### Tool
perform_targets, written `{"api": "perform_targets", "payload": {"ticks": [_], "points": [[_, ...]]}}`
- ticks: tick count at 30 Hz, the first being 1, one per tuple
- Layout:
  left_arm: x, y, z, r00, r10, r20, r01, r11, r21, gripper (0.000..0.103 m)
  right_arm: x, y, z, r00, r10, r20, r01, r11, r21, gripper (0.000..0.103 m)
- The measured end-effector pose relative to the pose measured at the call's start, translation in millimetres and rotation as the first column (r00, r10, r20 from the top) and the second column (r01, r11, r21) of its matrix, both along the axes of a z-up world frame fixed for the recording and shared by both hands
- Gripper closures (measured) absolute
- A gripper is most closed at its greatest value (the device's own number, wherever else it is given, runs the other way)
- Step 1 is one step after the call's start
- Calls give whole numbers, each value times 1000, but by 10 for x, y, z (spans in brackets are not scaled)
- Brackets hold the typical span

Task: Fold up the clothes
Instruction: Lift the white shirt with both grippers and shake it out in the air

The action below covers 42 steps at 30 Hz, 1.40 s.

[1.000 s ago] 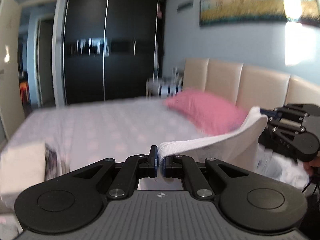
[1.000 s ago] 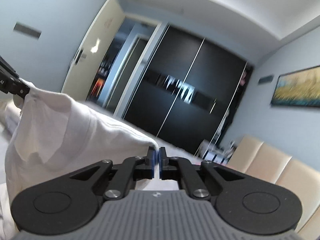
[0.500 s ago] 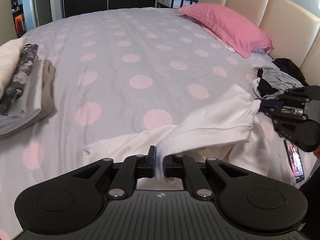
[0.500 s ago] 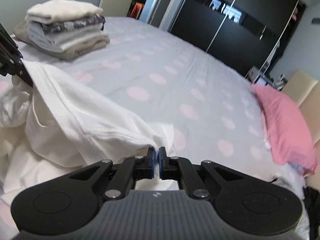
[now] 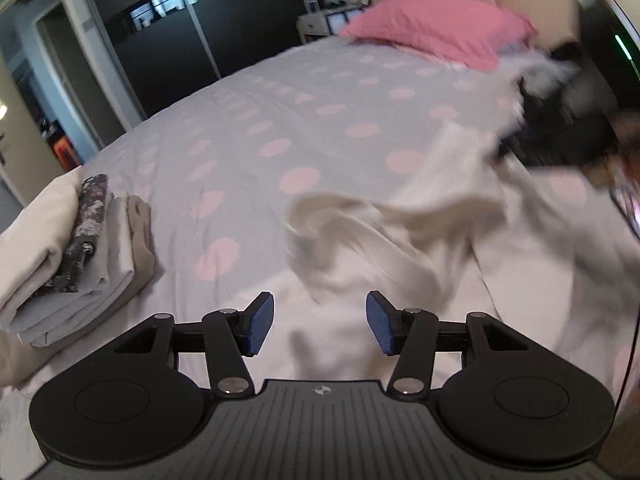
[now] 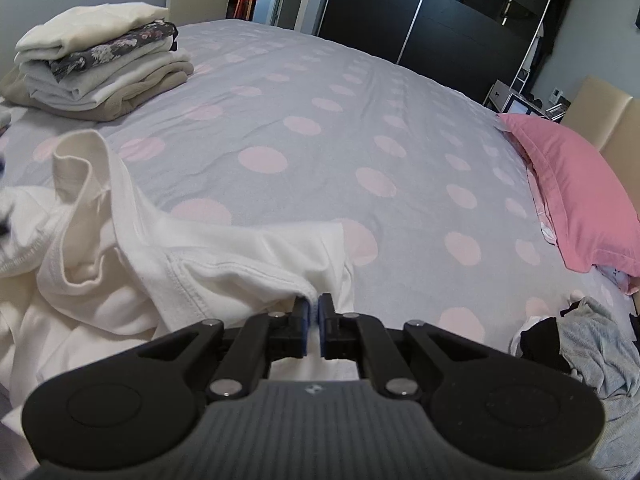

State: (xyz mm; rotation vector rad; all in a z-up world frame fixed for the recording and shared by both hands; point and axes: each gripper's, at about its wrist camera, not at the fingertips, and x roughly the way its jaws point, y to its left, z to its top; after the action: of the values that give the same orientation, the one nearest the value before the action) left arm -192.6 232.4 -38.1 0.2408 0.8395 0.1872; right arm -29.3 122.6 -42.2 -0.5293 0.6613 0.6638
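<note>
While left gripper (image 5: pixel 320 322) fingers gape empty, right gripper (image 6: pixel 314 312) fingers pinch white shirt (image 6: pixel 224 264) hem; limp, light cotton, best regrasped at seam.

No legible text, numbers or brand names appear in either view. The only marking is a small round emblem on the ribbed body of each hand-held gripper, left (image 5: pixel 320 326) and right (image 6: pixel 314 330); it carries no readable characters.
</note>
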Motion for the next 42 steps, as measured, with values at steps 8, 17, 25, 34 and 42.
{"api": "perform_targets", "payload": {"ticks": [8,17,25,34,42], "points": [[87,-403,-440,997,8,-75,9,975,220,57,-23,12,-5,1000,4,9,-4,1000,-6,96],[105,-329,-450,997,7,-71,14,960,281,90,-33,-5,-20,999,15,31,-14,1000,-19,96],[-20,160,112,987,145,74,-151,985,88,100,0,-138,81,995,-44,94,44,999,6,98],[-254,862,1010,922,301,244,-293,954,-70,101,-29,-431,808,937,-149,315,120,987,110,99],[-426,694,2043,860,201,469,-177,980,-96,101,-219,-830,2279,794,-271,544,118,947,299,99]]}}
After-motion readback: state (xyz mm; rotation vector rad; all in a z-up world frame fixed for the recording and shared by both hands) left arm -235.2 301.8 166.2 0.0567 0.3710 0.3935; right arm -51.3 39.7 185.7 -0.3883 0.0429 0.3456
